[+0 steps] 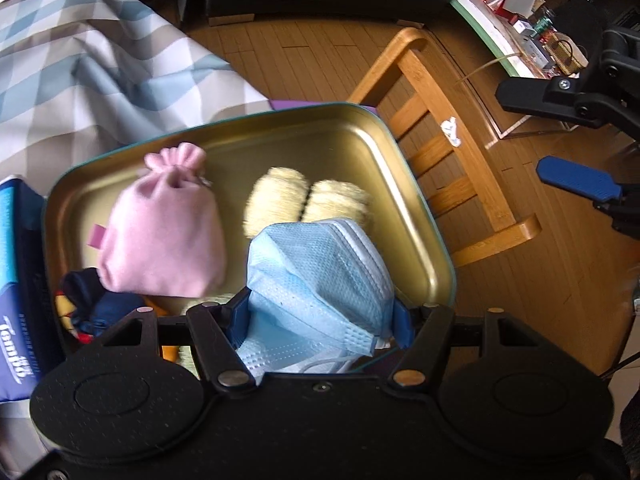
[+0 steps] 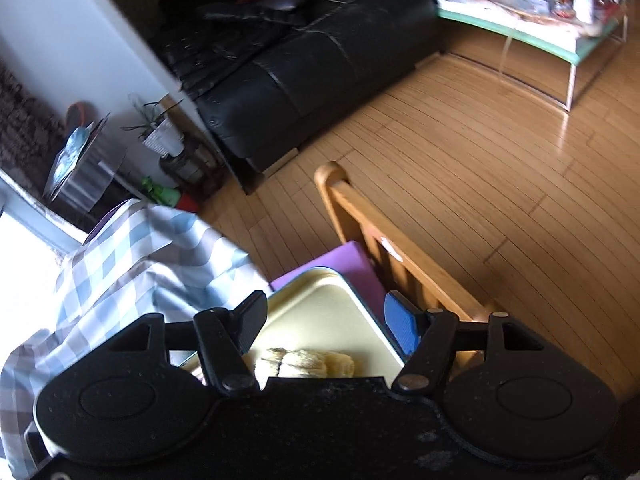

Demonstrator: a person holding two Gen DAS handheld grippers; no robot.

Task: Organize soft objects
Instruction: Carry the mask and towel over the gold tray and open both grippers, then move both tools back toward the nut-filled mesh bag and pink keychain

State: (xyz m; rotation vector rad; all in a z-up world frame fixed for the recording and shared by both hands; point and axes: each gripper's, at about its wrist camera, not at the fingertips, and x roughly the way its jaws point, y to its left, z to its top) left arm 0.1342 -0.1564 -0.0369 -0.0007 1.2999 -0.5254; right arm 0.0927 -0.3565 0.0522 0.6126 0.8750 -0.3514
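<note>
— What's the left gripper point(image 1: 320, 312) got?

— A bunch of light blue face masks point(image 1: 316, 276). Its jaws are squeezed on them, low over the near edge of the gold tin tray point(image 1: 404, 208).

— Any words you can read?

— Just on the blue tissue pack point(image 1: 12, 280) at the left side of the tray. It looks like "Tempo", but I only see part of it.

— What's in the tray?

— A pink drawstring pouch point(image 1: 164, 228), on the left. Just behind the masks are two fluffy cream things point(image 1: 304, 200), side by side. At the near left corner there's a dark blue cloth thing point(image 1: 96, 304) with some red and yellow, partly under the pouch.

— And the right gripper point(image 2: 324, 324)?

— Its jaws are wide apart and hold nothing. It hangs over the tray's right end, above the fluffy things.

— What's under the tray?

— A purple mat point(image 2: 344, 264) peeks out behind it. A blue and grey checked cloth point(image 1: 92, 64) lies to the left.

— And past that?

— A wooden chair back point(image 1: 448, 128) is right behind the tray's far edge. Then wooden floor point(image 2: 480, 160), a black leather sofa point(image 2: 312, 64), and a glass table point(image 2: 532, 36) piled with small boxes, far off.
</note>
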